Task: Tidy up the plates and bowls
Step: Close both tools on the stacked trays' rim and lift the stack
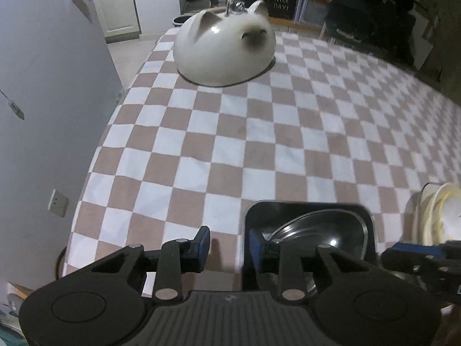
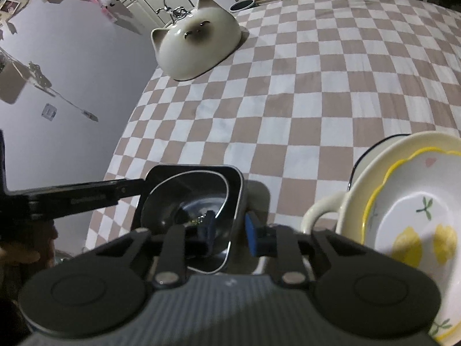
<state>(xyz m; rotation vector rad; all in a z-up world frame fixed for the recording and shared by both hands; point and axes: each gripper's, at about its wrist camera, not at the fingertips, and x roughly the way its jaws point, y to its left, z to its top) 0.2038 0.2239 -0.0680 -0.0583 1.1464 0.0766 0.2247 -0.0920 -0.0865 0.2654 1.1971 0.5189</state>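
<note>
A black square dish [image 1: 371,225] with a steel bowl [image 1: 325,230] inside it sits at the near edge of the checkered table [image 1: 259,132]. My left gripper [image 1: 229,245] straddles the dish's left wall, with cloth showing between its outer pad and the wall, so it is open. My right gripper [image 2: 230,227] straddles the right wall of the dish [image 2: 237,190], one finger inside above the bowl [image 2: 184,201] and one outside, shut on that wall. An upturned white cat-face bowl [image 1: 224,46] [image 2: 198,46] rests at the far left corner.
A stack of cream and yellow-rimmed lemon plates [image 2: 403,201] [image 1: 438,213], with a handled cream dish [image 2: 319,210] under them, stands right of the black dish. The table's left edge runs along a grey wall [image 1: 43,86]. A hand [image 2: 17,255] shows at the lower left.
</note>
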